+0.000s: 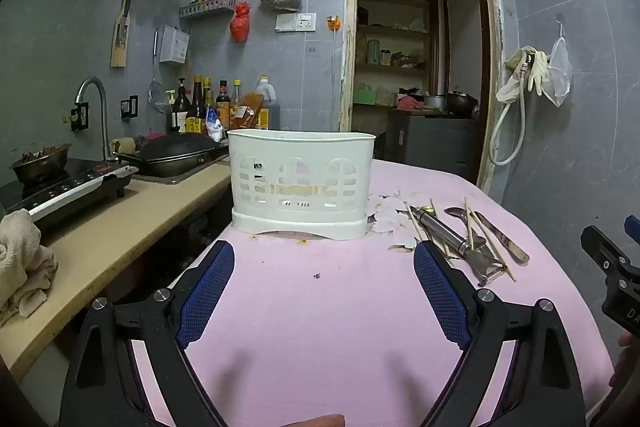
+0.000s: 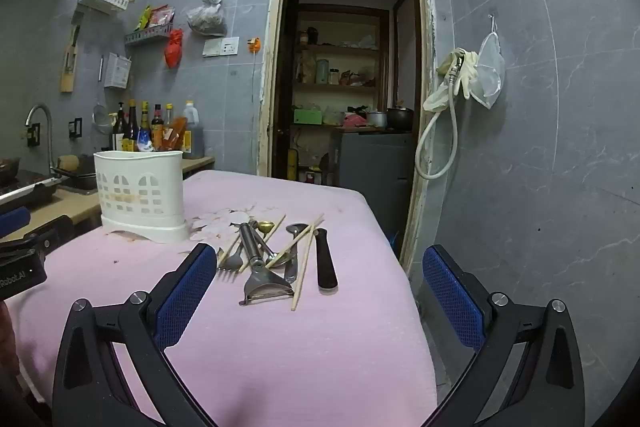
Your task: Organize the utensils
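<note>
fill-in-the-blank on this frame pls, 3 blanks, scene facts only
1. The white utensil holder stands on a ____ tablecloth.
2. The peeler lies in the utensil pile to the ____ of the holder in both views.
3. Both the left gripper and right gripper hold ____.

Missing words: pink; right; nothing

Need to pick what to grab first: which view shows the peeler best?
The right wrist view: the peeler lies whole and close, blade toward the camera, amid the pile. The left wrist view shows it off to the side, partly hidden behind the left claw's finger.
</note>
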`<state>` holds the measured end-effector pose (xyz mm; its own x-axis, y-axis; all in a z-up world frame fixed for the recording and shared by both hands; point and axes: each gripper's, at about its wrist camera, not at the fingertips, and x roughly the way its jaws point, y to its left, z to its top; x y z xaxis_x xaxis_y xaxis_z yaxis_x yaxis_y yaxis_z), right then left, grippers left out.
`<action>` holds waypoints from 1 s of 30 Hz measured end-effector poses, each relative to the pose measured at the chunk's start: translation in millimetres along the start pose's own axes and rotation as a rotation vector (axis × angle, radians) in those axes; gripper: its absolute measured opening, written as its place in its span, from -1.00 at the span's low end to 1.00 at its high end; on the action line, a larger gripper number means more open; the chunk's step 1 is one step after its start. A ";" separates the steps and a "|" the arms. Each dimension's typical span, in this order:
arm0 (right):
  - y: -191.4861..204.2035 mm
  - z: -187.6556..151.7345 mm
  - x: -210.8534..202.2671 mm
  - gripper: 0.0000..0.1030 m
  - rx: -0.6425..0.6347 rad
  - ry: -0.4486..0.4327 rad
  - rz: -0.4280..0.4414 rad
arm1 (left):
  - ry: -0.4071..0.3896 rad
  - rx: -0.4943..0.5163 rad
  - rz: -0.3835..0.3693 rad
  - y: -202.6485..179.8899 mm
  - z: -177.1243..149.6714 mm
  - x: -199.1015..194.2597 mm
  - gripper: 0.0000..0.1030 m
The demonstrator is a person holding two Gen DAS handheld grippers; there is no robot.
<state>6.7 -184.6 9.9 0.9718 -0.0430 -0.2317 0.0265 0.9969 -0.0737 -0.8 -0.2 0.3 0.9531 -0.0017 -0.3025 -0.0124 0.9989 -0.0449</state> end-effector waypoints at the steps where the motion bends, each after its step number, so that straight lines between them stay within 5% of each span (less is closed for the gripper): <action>1: 0.0 0.2 0.0 1.00 -0.002 0.007 0.000 | -0.001 0.000 0.000 -0.2 0.0 -0.9 0.71; 30: 2.9 -1.1 -1.4 1.00 -0.001 0.008 0.001 | 0.014 -0.023 0.006 14.3 -6.2 2.8 0.71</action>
<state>5.1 -181.8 9.0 0.9700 -0.0422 -0.2393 0.0250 0.9969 -0.0744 -0.2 13.8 -7.2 0.9487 0.0035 -0.3162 -0.0252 0.9976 -0.0648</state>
